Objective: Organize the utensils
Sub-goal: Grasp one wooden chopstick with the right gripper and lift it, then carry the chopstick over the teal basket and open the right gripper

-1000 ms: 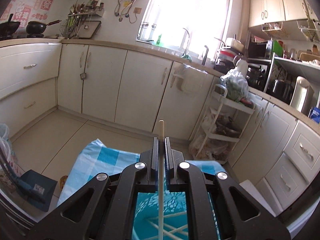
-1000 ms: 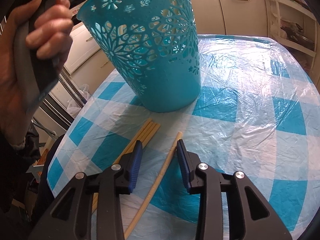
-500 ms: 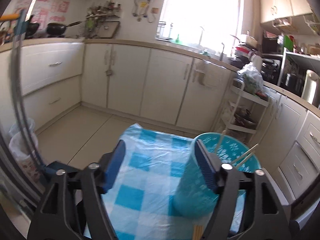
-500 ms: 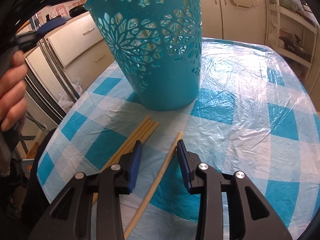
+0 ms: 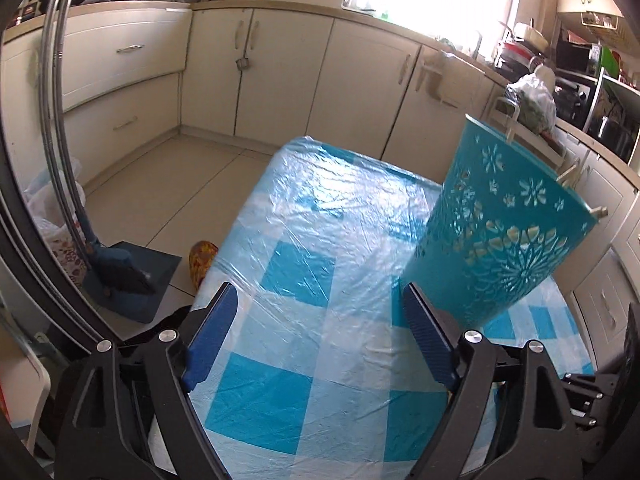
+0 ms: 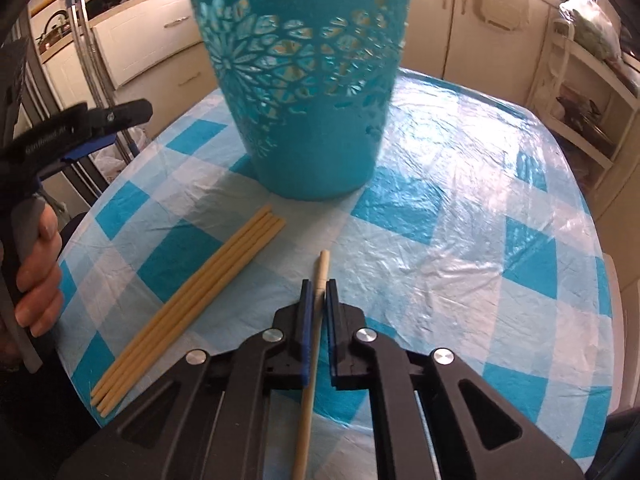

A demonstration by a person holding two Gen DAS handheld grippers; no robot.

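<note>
A teal cut-out basket (image 6: 308, 100) stands on the blue-checked tablecloth (image 6: 460, 200); pale chopstick ends (image 5: 568, 170) poke above its rim. My right gripper (image 6: 319, 284) is shut on a single pale chopstick (image 6: 322, 266) lying on the cloth just in front of the basket. Several more chopsticks (image 6: 200, 300) lie side by side to its left. My left gripper (image 5: 318, 292) hovers over the cloth, left of the basket (image 5: 500, 240). Its jaws are opening, with nothing between them. In the right wrist view it shows at the left edge (image 6: 104, 120), held by a hand (image 6: 36, 280).
The table edge (image 5: 240, 216) drops to a tiled floor with a dark dustpan (image 5: 132, 276) and a patterned slipper (image 5: 202, 260). A white shelf cart (image 6: 580, 100) stands behind the table on the right. Cream cabinets (image 5: 280, 72) line the walls.
My left gripper let go of its chopstick over the basket, opened wide and came down to the left of the basket. My right gripper closed on the single chopstick.
</note>
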